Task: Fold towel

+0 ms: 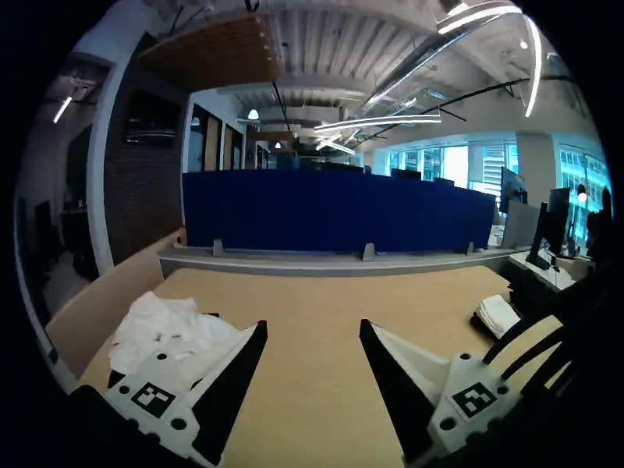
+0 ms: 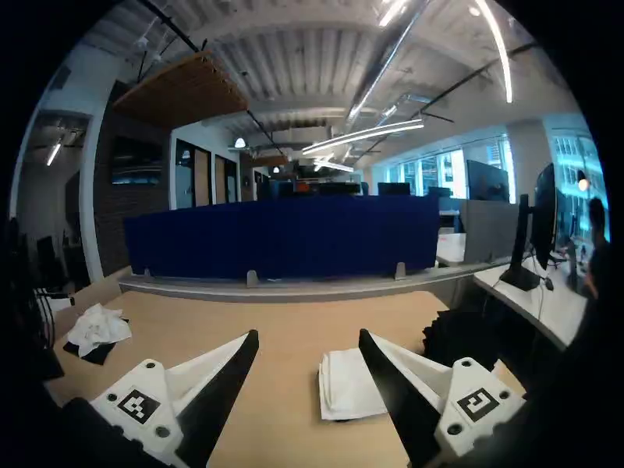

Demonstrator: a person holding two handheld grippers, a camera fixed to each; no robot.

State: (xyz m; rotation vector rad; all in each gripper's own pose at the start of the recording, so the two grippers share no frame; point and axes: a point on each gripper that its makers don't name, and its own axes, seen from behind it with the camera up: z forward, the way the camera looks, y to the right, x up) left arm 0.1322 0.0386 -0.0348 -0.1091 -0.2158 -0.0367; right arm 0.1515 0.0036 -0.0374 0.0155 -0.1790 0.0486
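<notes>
The wooden table (image 1: 312, 296) carries a crumpled towel (image 1: 168, 331) toward its left and a folded towel (image 2: 347, 382) lying flat just ahead of the right gripper (image 2: 308, 334). That gripper and the left gripper (image 1: 312, 324) both have fingers spread and empty. This seems a pause between towels, and the next move calls for pinching a corner of the crumpled one.

Crumpled white towel (image 1: 168, 331) heaped at left, folded white towel (image 2: 351, 382), perhaps a stack, flat at right

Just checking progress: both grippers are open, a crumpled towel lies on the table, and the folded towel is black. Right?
No: the folded towel is white, as the right gripper view shows. The left gripper and right gripper are open, and a crumpled towel lies on the table.
</notes>
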